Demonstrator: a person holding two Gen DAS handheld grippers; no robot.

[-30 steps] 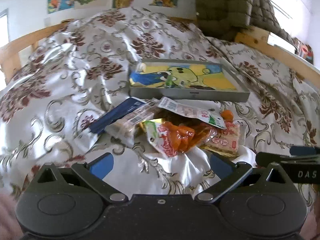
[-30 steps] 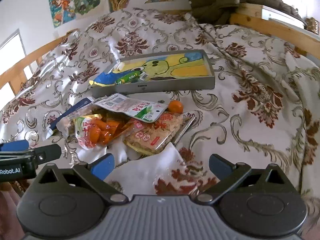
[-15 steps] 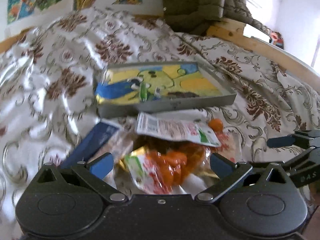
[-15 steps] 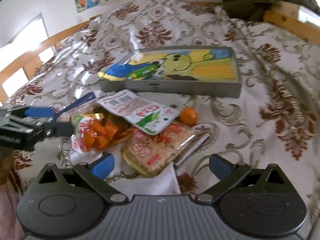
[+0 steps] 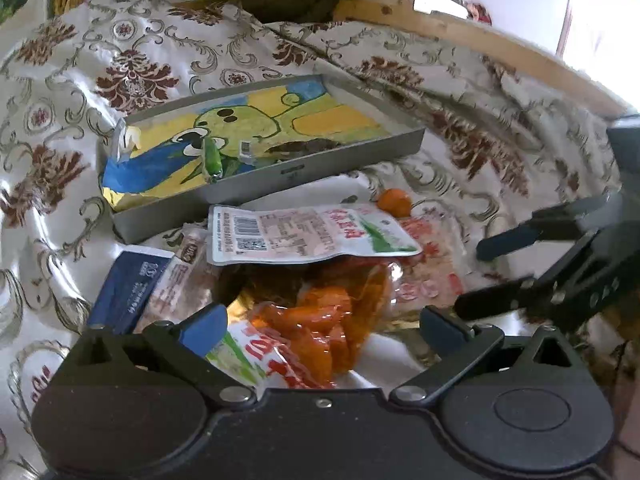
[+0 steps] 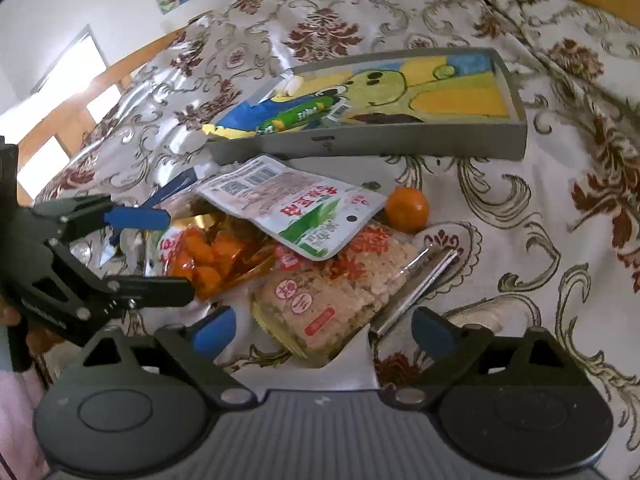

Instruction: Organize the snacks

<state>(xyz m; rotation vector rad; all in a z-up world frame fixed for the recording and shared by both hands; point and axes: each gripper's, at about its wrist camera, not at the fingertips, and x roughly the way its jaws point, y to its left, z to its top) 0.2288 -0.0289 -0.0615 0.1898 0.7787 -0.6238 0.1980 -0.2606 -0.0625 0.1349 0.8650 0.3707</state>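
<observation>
Bed with a floral satin cover [image 6: 520, 208], wooden rails [image 5: 480, 36] along the far and side edges, posters on the wall behind. Gray tray [image 6: 360, 146] sits mid-bed, cartoon liner inside; a green stick snack [image 6: 298, 114] lies at its left end, rest of the tray floor bare. Tray's near wall faces both grippers.

Snack pile lies just in front of the tray: white pouch [image 6: 292, 206] on top, orange-chunk bag [image 6: 208, 256] under its left side, rice-cracker pack [image 6: 332, 280] under its right side, blue packet [image 5: 132, 284] at the pile's left edge. Small orange [image 6: 407, 208] sits on the cover touching the pouch's right corner. Silver strip [image 6: 416, 284] runs along the cracker pack's right edge.

Left gripper [image 5: 320, 324] is spread wide, nothing gripped; orange-chunk bag lies between and below its fingers, contact cannot be told. Right gripper [image 6: 322, 326] stands wide with jaws closing, nothing pressed; cracker pack's near corner lies between its fingers. Each gripper shows in the other's view, flanking the pile, close to each other.

Open cover: broad stretch right of the pile and tray out to the rail; also left of the pile. Gap between pile and tray's near wall is narrow; pouch's far edge nearly meets it.
</observation>
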